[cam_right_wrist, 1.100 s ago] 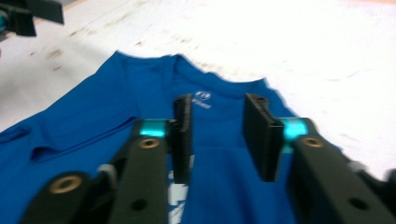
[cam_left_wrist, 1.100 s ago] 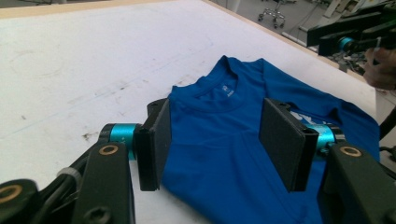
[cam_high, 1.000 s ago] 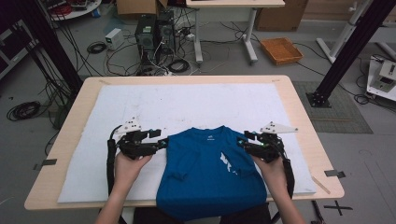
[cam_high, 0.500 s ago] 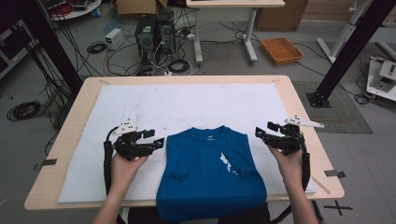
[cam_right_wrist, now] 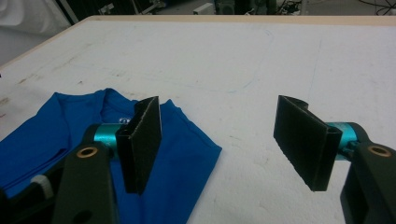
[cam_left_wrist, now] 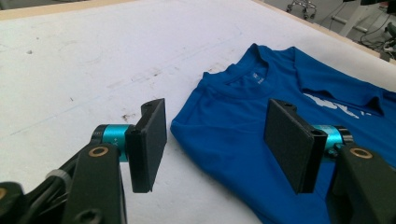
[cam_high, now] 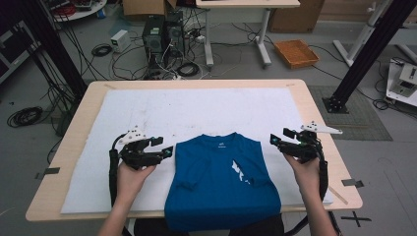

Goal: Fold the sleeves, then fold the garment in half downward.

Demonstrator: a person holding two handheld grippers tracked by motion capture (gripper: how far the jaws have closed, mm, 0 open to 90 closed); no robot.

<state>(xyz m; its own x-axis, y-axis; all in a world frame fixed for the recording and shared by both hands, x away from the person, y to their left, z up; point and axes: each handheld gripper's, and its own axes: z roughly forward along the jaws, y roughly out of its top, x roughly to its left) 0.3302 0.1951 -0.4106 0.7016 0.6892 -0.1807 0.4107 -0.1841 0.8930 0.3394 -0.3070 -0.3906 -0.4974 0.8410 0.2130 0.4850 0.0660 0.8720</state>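
A blue T-shirt (cam_high: 221, 182) with a white chest print lies front up at the near middle of the white mat (cam_high: 196, 108). Its sleeves are folded in and its hem hangs over the table's front edge. My left gripper (cam_high: 166, 151) stands open just left of the shirt's shoulder, its jaws straddling the folded edge (cam_left_wrist: 196, 135) without pressing it. My right gripper (cam_high: 275, 140) is a little right of the other shoulder. Its jaws have just been opening and stand wide with nothing between them. The right gripper (cam_right_wrist: 219, 105) hovers over bare mat, with the shirt (cam_right_wrist: 42, 135) beside its left jaw.
The mat covers most of the wooden table (cam_high: 314, 118). Bits of grey tape (cam_high: 353, 182) stick near the table's side edges. Behind the table lie cables, computer towers (cam_high: 160, 34) and an orange tray (cam_high: 296, 52). Black frame posts (cam_high: 361, 56) stand at both sides.
My right gripper has let go of the shirt's shoulder edge, opened, and moved right, off the shirt. The left gripper has stayed by the other shoulder.
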